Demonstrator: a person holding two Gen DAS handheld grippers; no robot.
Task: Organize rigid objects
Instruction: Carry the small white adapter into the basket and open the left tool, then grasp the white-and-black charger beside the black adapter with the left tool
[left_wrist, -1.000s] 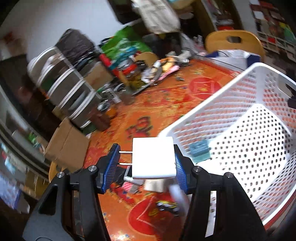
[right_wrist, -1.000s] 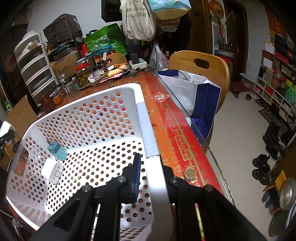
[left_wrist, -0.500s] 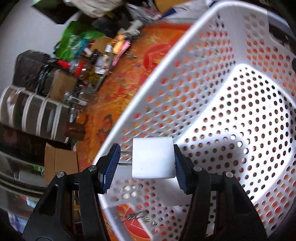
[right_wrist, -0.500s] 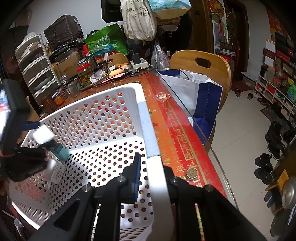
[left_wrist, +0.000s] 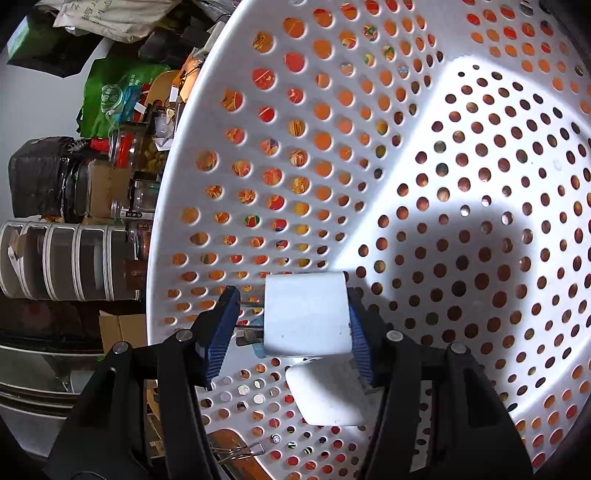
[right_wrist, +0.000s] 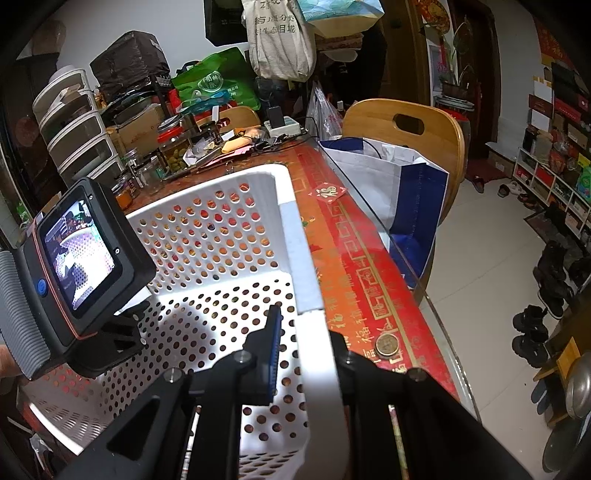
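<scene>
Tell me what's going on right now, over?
Left gripper shut on white plug adapter, inside white basket. Right gripper clamps the basket rim. White pad directly below adapter.

Table with red patterned cloth (right_wrist: 354, 236)

On it stands the white perforated basket (right_wrist: 229, 229). Just beside the basket lies a coin (right_wrist: 386, 346). Jars (right_wrist: 173, 147) and papers crowd the far end.
</scene>
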